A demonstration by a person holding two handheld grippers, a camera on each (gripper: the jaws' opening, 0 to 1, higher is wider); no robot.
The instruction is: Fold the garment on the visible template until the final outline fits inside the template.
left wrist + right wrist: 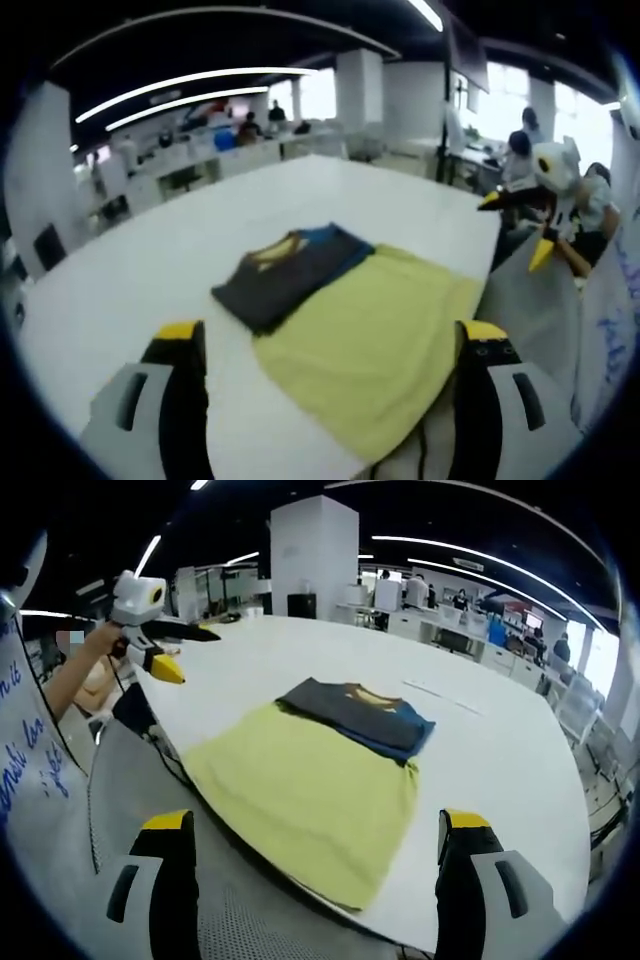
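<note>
1. A folded dark garment point(293, 270) lay on the white worktop point(150, 260), overlapping the far end of a yellow template point(370, 340).
2. In the left gripper view its long axis ran from 7 to 1 o'clock, blue edge toward 1.
3. The left gripper point(330, 345) and right gripper point(315, 830) both hung back, jaws spread, holding nothing.

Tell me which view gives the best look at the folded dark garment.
The right gripper view: the folded dark garment lies flat-on there, its yellow collar and blue edge clear, its near edge on the yellow cloth. The left gripper view shows the garment at an angle, with its neckline less clear.
</note>
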